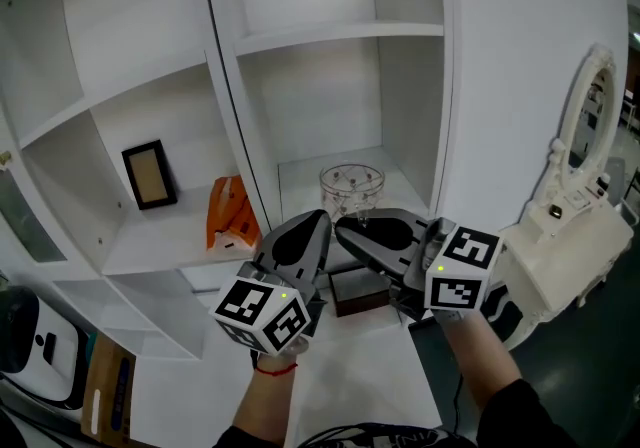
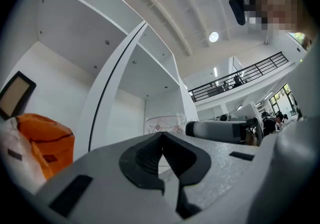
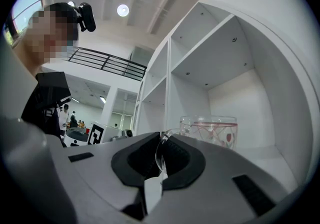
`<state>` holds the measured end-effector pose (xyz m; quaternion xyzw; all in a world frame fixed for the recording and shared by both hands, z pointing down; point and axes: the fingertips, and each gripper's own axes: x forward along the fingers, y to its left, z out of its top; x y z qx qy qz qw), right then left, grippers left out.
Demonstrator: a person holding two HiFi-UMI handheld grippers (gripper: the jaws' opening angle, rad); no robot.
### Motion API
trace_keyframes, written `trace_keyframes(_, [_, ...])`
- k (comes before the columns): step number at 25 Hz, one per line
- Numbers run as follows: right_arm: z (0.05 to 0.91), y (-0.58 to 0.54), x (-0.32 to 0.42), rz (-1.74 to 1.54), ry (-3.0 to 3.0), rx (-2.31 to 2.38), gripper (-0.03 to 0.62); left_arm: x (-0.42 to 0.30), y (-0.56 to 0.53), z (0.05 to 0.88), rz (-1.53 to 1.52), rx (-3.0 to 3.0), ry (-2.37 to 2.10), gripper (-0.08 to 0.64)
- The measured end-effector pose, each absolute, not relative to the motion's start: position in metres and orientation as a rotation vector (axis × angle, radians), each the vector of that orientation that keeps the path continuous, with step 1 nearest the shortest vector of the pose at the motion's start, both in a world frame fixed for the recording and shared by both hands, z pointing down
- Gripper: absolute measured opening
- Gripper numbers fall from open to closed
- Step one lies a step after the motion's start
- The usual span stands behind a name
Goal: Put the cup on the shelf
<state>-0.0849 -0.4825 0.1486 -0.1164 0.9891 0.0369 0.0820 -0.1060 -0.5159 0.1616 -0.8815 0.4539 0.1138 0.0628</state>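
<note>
Closest to the camera, the left tool (image 1: 312, 226) has its jaws pressed together on nothing. Just beside it, the right tool (image 1: 350, 229) is clamped on the handle of the glass cup (image 1: 352, 191). That cup sits upright in the shelf's (image 1: 300, 168) lower right compartment, with an orange bag (image 1: 232, 216) in the compartment to its left.
</note>
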Motion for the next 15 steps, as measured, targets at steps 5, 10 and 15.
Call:
trace_keyframes(5, [0.153,-0.495,-0.087,0.114,2.970,-0.317,0.012,-0.108,-0.528,0.166,0.303,-2.633,1.425,0.006])
trace_keyframes(10, [0.156,-0.504,-0.088,0.092,2.967,-0.288,0.012,-0.111,-0.537,0.169,0.318,-2.639,1.457,0.006])
trace_keyframes(15, [0.159,-0.511,-0.090,0.082,2.971,-0.279,0.012,-0.107,-0.539,0.172,0.297,-2.642,1.462,0.006])
